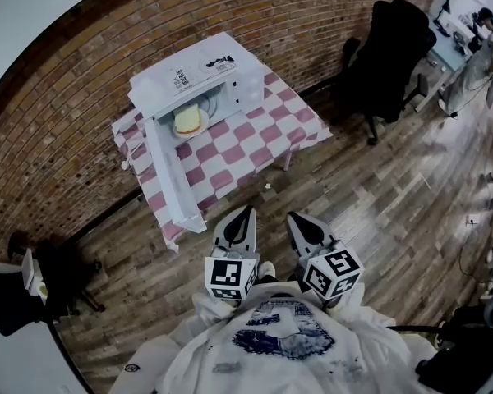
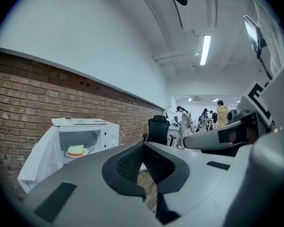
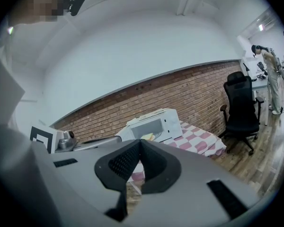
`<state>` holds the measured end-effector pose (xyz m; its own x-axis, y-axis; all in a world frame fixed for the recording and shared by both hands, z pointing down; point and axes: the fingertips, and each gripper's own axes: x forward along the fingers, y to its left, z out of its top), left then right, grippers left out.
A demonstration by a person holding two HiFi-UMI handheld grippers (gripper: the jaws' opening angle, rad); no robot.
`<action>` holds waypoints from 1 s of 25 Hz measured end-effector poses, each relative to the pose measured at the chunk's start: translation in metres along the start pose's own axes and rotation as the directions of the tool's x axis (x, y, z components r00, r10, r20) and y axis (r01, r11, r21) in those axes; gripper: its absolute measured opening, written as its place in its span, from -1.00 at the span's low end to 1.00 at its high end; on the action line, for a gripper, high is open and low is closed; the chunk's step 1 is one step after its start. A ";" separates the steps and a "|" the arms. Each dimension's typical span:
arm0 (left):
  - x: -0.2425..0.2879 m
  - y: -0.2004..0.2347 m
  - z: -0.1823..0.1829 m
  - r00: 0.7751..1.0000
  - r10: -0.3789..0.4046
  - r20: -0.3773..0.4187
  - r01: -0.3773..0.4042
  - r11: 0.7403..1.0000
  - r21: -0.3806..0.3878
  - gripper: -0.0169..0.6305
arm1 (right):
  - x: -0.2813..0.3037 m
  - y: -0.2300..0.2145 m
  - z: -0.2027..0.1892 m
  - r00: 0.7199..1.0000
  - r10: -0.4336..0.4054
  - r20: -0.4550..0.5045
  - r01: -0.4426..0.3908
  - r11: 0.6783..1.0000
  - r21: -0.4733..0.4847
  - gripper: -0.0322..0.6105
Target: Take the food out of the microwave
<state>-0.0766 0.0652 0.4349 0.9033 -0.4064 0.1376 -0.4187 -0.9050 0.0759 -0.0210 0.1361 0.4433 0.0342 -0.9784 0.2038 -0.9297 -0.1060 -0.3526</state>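
Pink-and-white checked cloth covers the desk [image 1: 263,134] in the head view, where the white microwave [image 1: 189,76] stands with its door [image 1: 171,179] swung open and the food [image 1: 188,120] sits inside, well apart from the left gripper [image 1: 247,212] and right gripper [image 1: 293,217], side by side above the wooden floor [image 1: 378,195]. In the left gripper view the jaws are pressed together on nothing, the food [image 2: 75,150] visible inside the microwave [image 2: 85,136] off to the left. In the right gripper view the jaws meet too, empty, the microwave [image 3: 154,124] beyond them.
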 end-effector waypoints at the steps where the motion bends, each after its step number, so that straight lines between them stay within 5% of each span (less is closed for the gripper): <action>1: 0.002 0.003 0.000 1.000 0.003 -0.003 -0.003 1.000 -0.003 -0.92 | 0.003 -0.001 0.002 1.000 0.001 -0.002 -0.001 1.000 -0.002 -0.86; 10: 0.024 0.026 -0.002 0.999 0.029 -0.018 -0.029 0.999 -0.024 -0.92 | 0.037 -0.010 0.009 0.999 0.029 -0.028 -0.029 1.000 -0.003 -0.86; 25: 0.106 0.105 -0.004 0.981 0.185 -0.058 -0.189 0.978 -0.087 -0.92 | 0.161 -0.045 0.034 0.974 0.197 -0.110 -0.197 0.980 0.009 -0.86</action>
<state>-0.0247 -0.0723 0.4618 0.8034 -0.5586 0.2062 -0.5886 -0.7973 0.1337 0.0387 -0.0230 0.4611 -0.1899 -0.9546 0.2294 -0.9148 0.0872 -0.3945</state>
